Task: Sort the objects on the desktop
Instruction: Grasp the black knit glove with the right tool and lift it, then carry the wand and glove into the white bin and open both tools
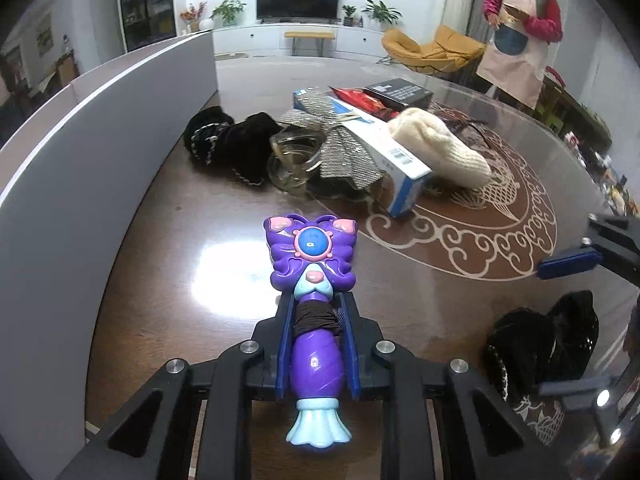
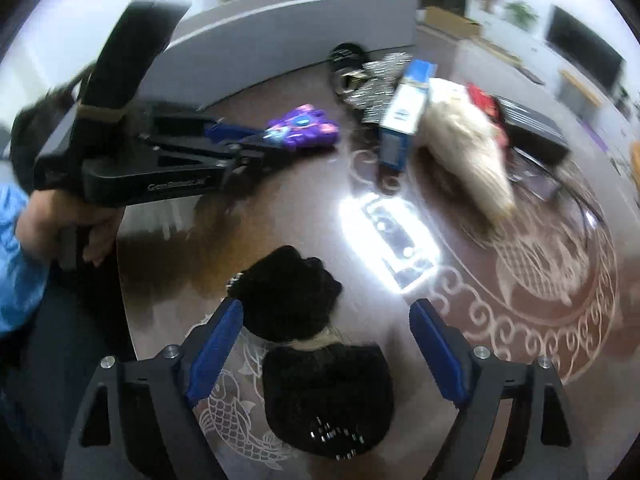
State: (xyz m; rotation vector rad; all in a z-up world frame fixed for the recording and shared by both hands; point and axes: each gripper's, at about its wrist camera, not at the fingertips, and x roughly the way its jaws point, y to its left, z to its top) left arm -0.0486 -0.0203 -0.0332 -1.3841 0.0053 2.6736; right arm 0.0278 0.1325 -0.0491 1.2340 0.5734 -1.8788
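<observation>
Purple toy wand (image 1: 313,334), pinched between left gripper (image 1: 316,320) fingers, hovers over the desk (image 1: 180,220) for sorting. Right gripper (image 2: 326,334) fingers, spread, straddle a black pouch (image 2: 320,364) beside the wand.

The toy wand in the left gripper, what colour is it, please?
Mainly purple toy wand, pink and light-blue accents; clearest in the left wrist view.

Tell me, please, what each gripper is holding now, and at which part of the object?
The left gripper holds the purple butterfly toy wand by its handle, at the dark band below the head. The right gripper is open and holds nothing; it is above a black furry item.
</observation>
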